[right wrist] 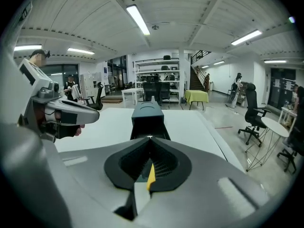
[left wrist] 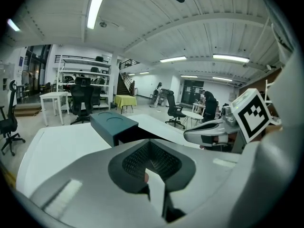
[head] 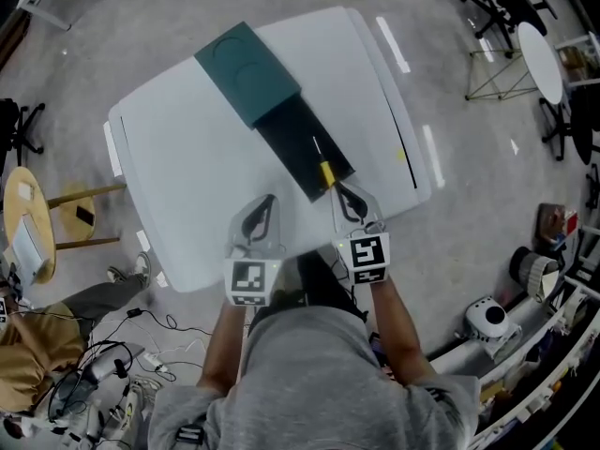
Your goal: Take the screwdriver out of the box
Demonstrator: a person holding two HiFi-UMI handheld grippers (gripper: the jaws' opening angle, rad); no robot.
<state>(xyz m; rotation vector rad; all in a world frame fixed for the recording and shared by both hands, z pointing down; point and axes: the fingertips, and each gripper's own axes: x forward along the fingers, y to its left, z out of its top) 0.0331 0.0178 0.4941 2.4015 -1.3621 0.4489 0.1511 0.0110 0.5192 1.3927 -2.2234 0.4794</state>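
Note:
A teal box point(head: 247, 73) lies on the white table point(head: 187, 157), with its black inner tray point(head: 298, 139) slid out toward me. In the tray lies the screwdriver point(head: 322, 164), a thin dark shaft with a yellow handle point(head: 326, 173) at the near end. My right gripper point(head: 335, 187) is shut, its tips just short of that handle and nothing between them. The right gripper view shows the yellow handle point(right wrist: 151, 175) through the gap below the closed jaws, with the box point(right wrist: 147, 114) ahead. My left gripper point(head: 271, 198) is shut over bare table, left of the tray.
The table's near edge point(head: 281, 275) runs just under both grippers. A round wooden side table point(head: 23, 218) stands at the left, with cables on the floor below it. Office chairs and a round white table point(head: 542, 59) stand at the upper right.

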